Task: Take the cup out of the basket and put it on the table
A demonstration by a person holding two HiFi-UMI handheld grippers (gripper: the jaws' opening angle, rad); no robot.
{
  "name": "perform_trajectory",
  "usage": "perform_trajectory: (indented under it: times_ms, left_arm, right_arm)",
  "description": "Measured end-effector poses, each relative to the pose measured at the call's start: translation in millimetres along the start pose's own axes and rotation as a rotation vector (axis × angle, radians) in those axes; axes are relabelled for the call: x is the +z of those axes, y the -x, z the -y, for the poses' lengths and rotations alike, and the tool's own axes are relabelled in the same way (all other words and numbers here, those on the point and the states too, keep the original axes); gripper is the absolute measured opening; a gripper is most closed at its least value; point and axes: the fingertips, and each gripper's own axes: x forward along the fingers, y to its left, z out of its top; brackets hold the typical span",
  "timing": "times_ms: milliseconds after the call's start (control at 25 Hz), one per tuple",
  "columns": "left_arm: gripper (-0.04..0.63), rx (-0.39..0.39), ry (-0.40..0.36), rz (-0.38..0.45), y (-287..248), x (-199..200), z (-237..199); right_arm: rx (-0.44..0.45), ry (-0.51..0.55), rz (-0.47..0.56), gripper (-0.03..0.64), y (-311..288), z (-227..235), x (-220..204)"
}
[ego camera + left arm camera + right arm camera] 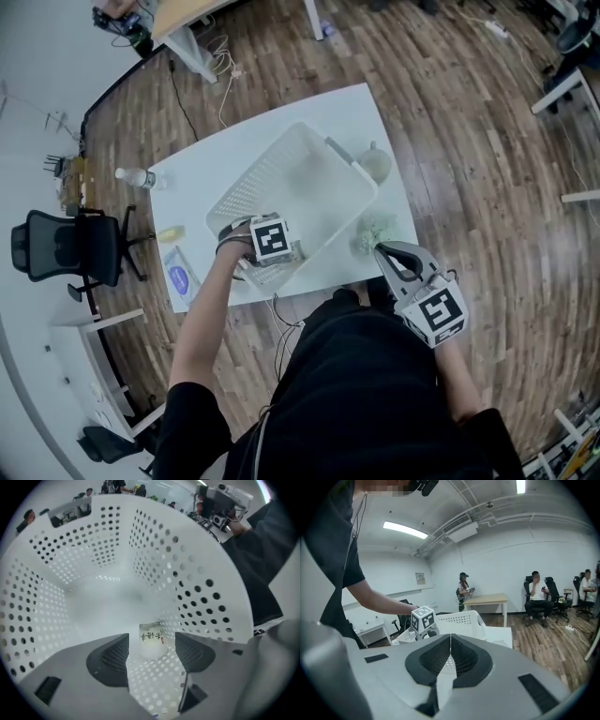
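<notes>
We are at the reach-in step, and the cup [151, 641] is not yet gripped. Our left tongs [151, 657] point steeply down into the near end of the white perforated basket [93, 541], which sits on the white desk [202, 173]. Their jaws stand wide apart. The cup, small and pale with dark print on its side, rests on the basket floor close to a wall, just beyond and between the two pads, with a gap on either side. We cannot tell whether it stands upright or lies tipped.

Our right tongs [450, 660] are closed on nothing, the pads meeting edge to edge. They are held near us at the right, off the near edge of the desk and well apart from the basket.

As we judge it, the next move calls for lowering the left tongs a little further so the pads flank the cup's body, then closing gently, since the cup looks light and may slide against the wall.
</notes>
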Motion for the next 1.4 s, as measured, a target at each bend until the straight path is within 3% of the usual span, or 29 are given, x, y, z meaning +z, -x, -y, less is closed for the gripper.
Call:
perform_trajectory:
  times_ms: [120, 440, 520, 800, 880, 1040, 1200, 1400]
  left_arm:
    - [0.306, -0.119, 0.053, -0.136, -25.7, -14.8, 8.3]
    - [0.308, -0.134, 0.002, -0.279, -74.5, -24.2, 8.2]
    - [0.308, -0.117, 0.001, -0.280, -82.1, -23.5, 4.4]
    - [0.298, -0.072, 0.102, -0.224, -74.4, -17.8, 0.3]
    - [0.295, -0.023, 0.124, -0.173, -67.3, -12.9, -9.5]
    - [0.291, 0.192, 0.195, -0.015, -8.6, -1.0, -39.7]
    - [0.291, 0.412, 0.350, 0.218, 78.1, -1.1, -50.6]
    - [0.290, 0.670, 0.449, 0.542, 176.7, -7.6, -28.4]
  right_arm:
    - [-0.017, -0.014, -0.008, 0.025, 5.5, 6.8, -2.7]
    - [-0.008, -0.011, -0.044, 0.025, 6.1, 14.3, -10.0]
    - [0.002, -0.009, -0.039, 0.025, 4.1, 12.9, -8.4]
    - [0.076, 0.012, -0.082, 0.025, -5.1, -0.8, -13.7]
    - [0.114, 0.023, -0.099, 0.025, -9.3, -6.4, -16.8]
    - [0.224, 0.069, -0.173, 0.025, -27.7, -29.1, -30.7]
    - [0.313, 0.124, -0.244, 0.025, -52.0, -53.8, -48.6]
    - [0.417, 0.169, -0.268, 0.025, -71.1, -79.5, -59.9]
